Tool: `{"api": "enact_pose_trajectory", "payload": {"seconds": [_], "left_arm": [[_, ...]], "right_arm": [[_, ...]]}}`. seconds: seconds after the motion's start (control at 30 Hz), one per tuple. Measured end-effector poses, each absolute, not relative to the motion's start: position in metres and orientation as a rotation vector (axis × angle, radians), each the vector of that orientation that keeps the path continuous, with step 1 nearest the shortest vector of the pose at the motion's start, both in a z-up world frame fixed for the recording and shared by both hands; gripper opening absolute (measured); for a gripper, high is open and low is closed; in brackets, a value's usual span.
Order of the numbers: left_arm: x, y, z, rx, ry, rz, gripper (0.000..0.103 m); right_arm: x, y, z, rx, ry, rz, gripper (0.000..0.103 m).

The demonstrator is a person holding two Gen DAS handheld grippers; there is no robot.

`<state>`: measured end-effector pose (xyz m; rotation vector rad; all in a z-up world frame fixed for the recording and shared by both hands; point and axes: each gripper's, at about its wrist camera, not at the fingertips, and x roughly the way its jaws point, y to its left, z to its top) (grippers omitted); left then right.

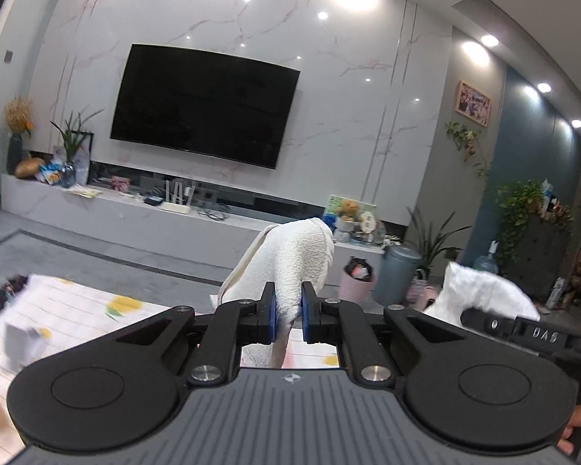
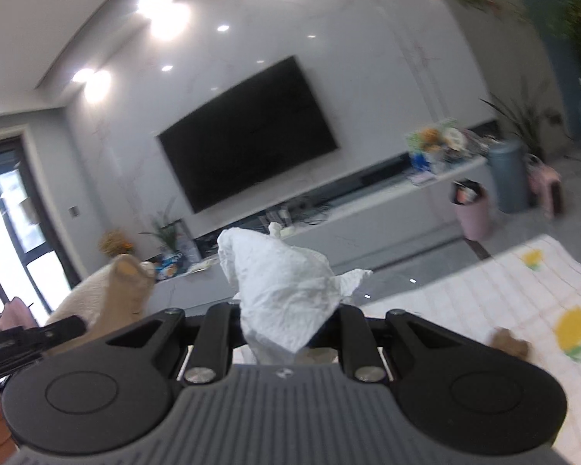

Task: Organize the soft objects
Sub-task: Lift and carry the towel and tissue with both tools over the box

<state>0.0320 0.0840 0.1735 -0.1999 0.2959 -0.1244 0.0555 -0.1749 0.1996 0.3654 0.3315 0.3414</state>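
Note:
My left gripper [image 1: 288, 290] is shut, its blue pads pinching a cream fuzzy sock [image 1: 290, 259] that stands up in front of it. From the right wrist view the same sock [image 2: 116, 286] shows a tan toe, at the far left. My right gripper [image 2: 286, 310] is shut on a crumpled white cloth [image 2: 282, 283] that hides its fingertips. That cloth [image 1: 480, 290] shows at the right of the left wrist view, above the right gripper's black body [image 1: 523, 333]. Both grippers are held up above a table with a lemon-print cloth [image 2: 484, 290].
A small brown object [image 2: 509, 343] lies on the lemon-print cloth [image 1: 77, 310], and a blurred grey thing [image 1: 19, 345] sits near its left edge. Beyond are a wall television [image 1: 205, 104], a long low bench [image 1: 135, 213], a pink bin [image 1: 356, 283] and a grey bin [image 1: 399, 271].

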Motion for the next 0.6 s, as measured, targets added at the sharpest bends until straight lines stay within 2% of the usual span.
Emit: {"api": "enact_pose_trajectory", "payload": {"seconds": [0.13,0.3,0.6], "left_arm": [[0.052,0.121,0.163,-0.203,0.361,-0.113,0.013],[0.078,0.163,0.122,-0.213,0.4,-0.126,0.013],[0.127,0.215,0.035,-0.222,0.531,-0.076,0.013]], "right_arm": [[0.073,-0.102,0.198,0.319,0.339,0.426,0.015],[0.107,-0.01,0.169,0.234,0.441,0.537,0.015],[0.191,0.096,0.071,-0.1,0.65,0.49,0.016]]}}
